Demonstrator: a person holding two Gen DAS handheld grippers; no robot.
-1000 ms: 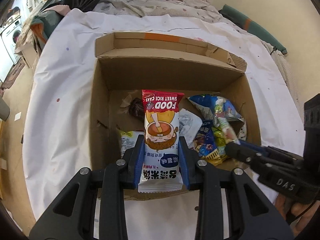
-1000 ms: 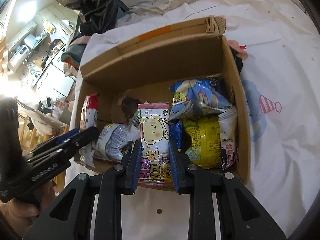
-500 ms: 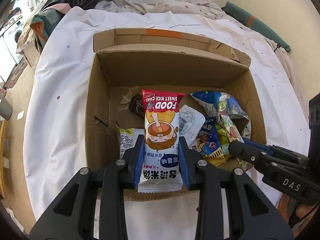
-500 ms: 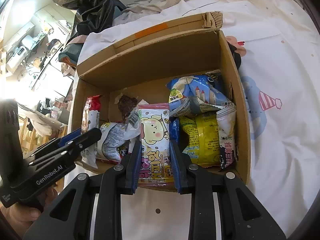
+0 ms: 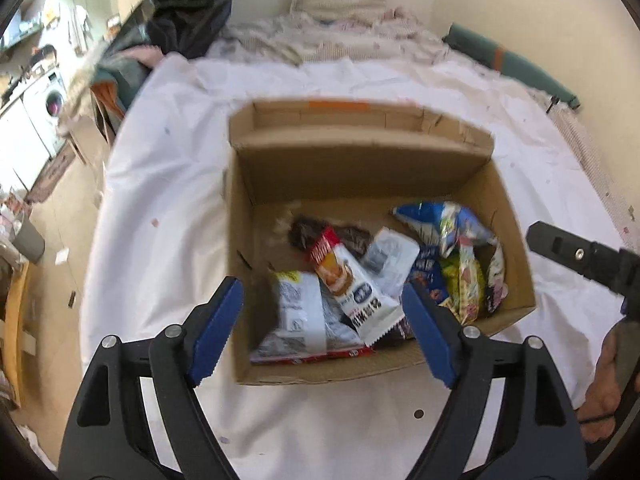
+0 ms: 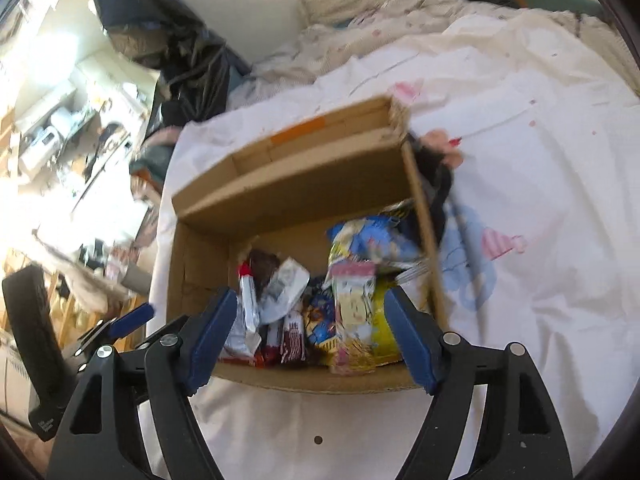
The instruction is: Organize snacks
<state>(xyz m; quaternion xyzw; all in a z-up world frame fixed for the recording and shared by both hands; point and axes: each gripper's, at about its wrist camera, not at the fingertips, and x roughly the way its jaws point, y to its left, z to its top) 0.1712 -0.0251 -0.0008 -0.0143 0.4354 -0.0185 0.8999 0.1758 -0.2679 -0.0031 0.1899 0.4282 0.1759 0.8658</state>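
No print fully legible, motion blur throughout. Red-and-white snack packet point(image 5: 347, 280), lying in the box between the left gripper's point(image 5: 322, 322) spread fingers: white lettering on its red end and large dark characters near its lower end, both unreadable. Other wrappers' print too smeared to read.

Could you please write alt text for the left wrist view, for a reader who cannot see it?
The left gripper, its jaws opening and gripping nothing, hangs over a cardboard box of snack packets on a white sheet. A red-and-white rice cake packet lies inside.
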